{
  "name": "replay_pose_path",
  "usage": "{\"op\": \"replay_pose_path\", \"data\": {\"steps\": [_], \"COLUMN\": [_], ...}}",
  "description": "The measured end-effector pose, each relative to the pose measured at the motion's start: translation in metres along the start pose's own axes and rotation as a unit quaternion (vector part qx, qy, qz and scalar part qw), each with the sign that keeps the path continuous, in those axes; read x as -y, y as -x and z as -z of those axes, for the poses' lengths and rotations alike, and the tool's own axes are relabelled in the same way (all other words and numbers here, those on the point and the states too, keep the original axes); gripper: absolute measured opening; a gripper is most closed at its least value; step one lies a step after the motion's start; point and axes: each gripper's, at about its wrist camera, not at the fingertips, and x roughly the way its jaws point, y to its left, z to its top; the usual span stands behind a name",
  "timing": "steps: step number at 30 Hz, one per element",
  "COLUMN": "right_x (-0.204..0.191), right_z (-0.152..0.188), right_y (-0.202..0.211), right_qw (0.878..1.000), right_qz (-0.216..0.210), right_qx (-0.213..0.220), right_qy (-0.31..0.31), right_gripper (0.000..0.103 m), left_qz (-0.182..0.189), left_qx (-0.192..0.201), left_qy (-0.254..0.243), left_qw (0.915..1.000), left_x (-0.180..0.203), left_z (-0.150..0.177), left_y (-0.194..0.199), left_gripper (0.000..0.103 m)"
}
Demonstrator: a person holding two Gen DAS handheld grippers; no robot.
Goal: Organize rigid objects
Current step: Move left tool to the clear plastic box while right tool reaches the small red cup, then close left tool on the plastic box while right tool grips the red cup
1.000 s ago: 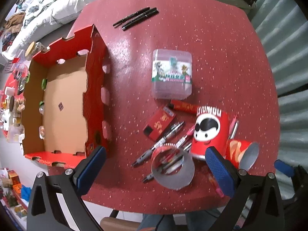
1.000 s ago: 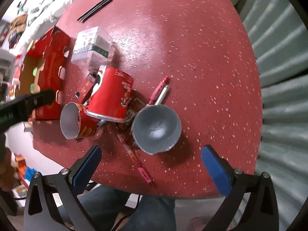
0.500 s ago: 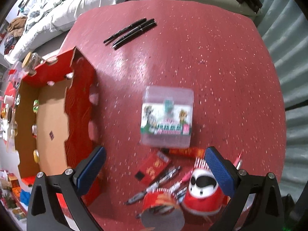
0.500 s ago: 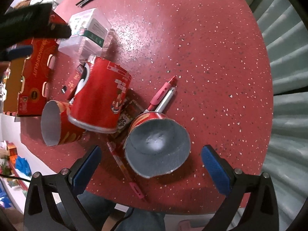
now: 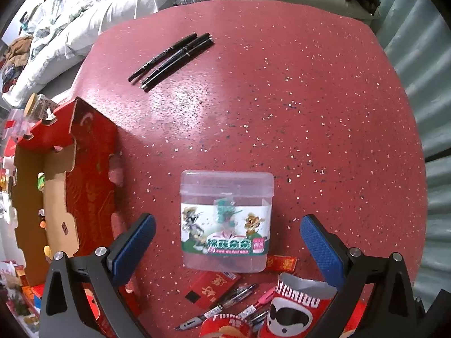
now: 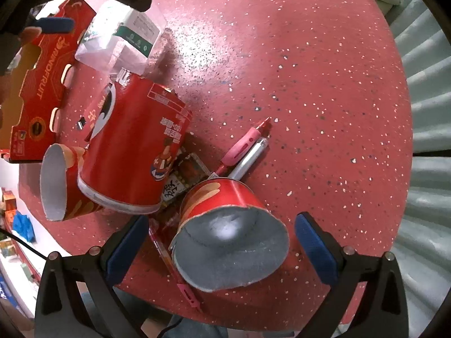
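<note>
A clear plastic box with a cartoon label (image 5: 227,221) lies on the red table (image 5: 282,112). My left gripper (image 5: 227,242) is open, its blue pads either side of the box, not touching. The box also shows in the right wrist view (image 6: 124,39). My right gripper (image 6: 221,249) is open around a cut red Pringles can piece (image 6: 228,233) lying open end toward me. A larger Pringles can piece (image 6: 132,146) and a third one (image 6: 60,183) lie to its left. Pens (image 6: 245,152) lie beside and under them.
An open red cardboard tray (image 5: 56,197) stands at the table's left edge. Three black pens (image 5: 172,59) lie at the far side. A red packet (image 5: 211,288) and loose pens (image 5: 225,307) lie near the cans. A bed and sofa are beyond the table.
My left gripper has moved forward from above the cans to straddle the clear box. My right gripper has come down closer around the nearest can piece.
</note>
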Motion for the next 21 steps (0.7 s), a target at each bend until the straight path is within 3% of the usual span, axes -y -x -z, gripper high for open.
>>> {"op": "replay_pose_path", "data": {"steps": [5,16,17,19,21], "right_x": [0.0,-0.004,-0.005,-0.006,-0.005], "right_z": [-0.004,-0.011,-0.011,-0.012,-0.013], "right_y": [-0.007,-0.016,-0.016,-0.015,-0.014], "right_qw": [0.998,0.993,0.993,0.993,0.992], "right_qz": [-0.027,-0.046,-0.047,-0.044,-0.045], "right_qx": [-0.058,-0.099,-0.101,-0.102,-0.105], "right_qy": [0.004,0.033,0.038,0.045,0.045], "right_gripper": [0.103,0.102,0.1,0.082,0.074], "left_qz": [-0.003,-0.015,-0.016,-0.017,-0.031], "left_qx": [-0.009,-0.027,-0.031,-0.035,-0.033], "left_qy": [-0.005,-0.031,-0.035,-0.047,-0.06], "left_qw": [0.9999,0.999,0.9988,0.9982,0.9972], "left_x": [0.005,0.019,0.02,0.023,0.025], "left_z": [-0.004,-0.004,-0.004,-0.002,0.0], "left_y": [-0.012,-0.034,-0.037,-0.04,-0.04], "left_gripper": [0.103,0.103,0.103,0.103,0.092]}}
